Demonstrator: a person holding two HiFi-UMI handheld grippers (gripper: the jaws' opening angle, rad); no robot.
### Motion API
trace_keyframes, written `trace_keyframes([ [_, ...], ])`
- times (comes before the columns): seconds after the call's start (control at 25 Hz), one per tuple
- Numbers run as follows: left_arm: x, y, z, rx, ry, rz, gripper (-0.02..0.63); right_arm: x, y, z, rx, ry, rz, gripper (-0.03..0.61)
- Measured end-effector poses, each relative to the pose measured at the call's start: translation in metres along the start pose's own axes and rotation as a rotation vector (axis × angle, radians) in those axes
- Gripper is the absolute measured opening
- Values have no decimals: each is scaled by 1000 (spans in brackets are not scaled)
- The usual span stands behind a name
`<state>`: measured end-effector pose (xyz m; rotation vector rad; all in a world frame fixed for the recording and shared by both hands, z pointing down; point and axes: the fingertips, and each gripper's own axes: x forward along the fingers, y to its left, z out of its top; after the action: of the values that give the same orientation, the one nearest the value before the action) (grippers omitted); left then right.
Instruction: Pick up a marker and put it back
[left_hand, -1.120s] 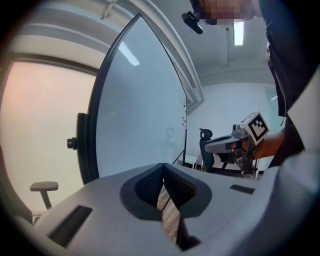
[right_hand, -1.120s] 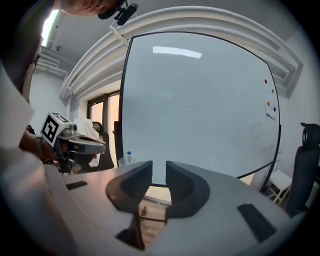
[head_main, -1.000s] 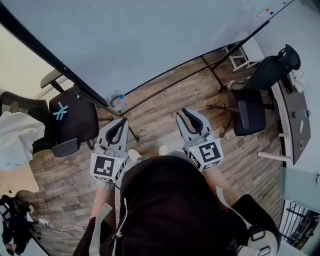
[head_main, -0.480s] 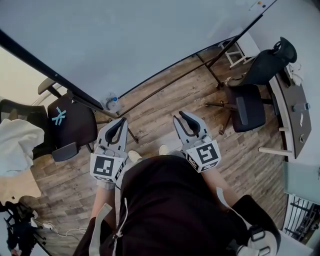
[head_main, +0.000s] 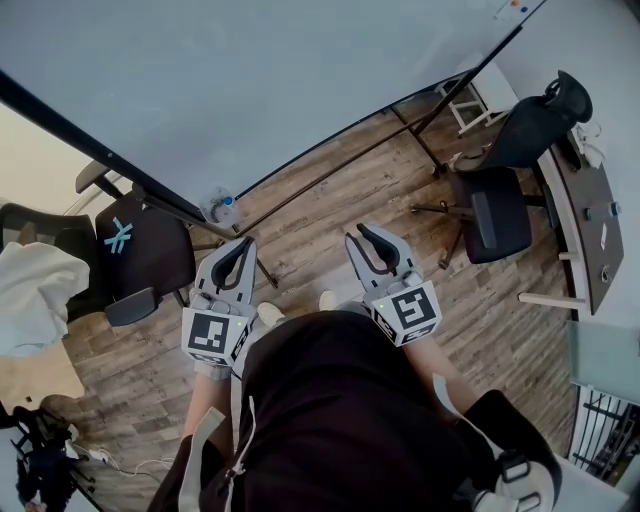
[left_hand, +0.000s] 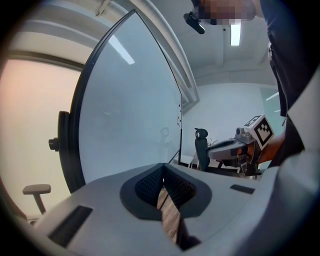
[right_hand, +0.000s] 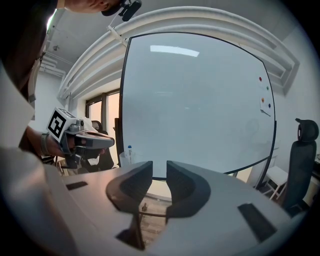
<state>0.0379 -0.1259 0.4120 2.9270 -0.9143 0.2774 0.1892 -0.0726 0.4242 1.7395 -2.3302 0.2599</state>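
Observation:
A clear cup holding a blue-capped marker stands at the lower edge of the big whiteboard. The right gripper view shows the cup and the marker left of the jaws. Both grippers hang at waist height over the wood floor, short of the board. My left gripper is shut, tips touching, nothing in it. My right gripper is open by a narrow gap and empty. Each gripper camera sees the other gripper, the right one and the left one.
The whiteboard's black stand legs cross the floor ahead. A black office chair stands at the left beside a chair draped with white cloth. Another black chair, a desk and a white stool are at the right.
The head view has drifted slightly, so the board and chairs sit a little differently. Both grippers stay in front of the body, with their jaws unchanged.

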Motion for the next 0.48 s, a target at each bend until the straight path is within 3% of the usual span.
trace_keyframes([
  [0.48,-6,-2,-1,-1,-1,-3,8,-4,0,6,-7,-10,-12,84],
])
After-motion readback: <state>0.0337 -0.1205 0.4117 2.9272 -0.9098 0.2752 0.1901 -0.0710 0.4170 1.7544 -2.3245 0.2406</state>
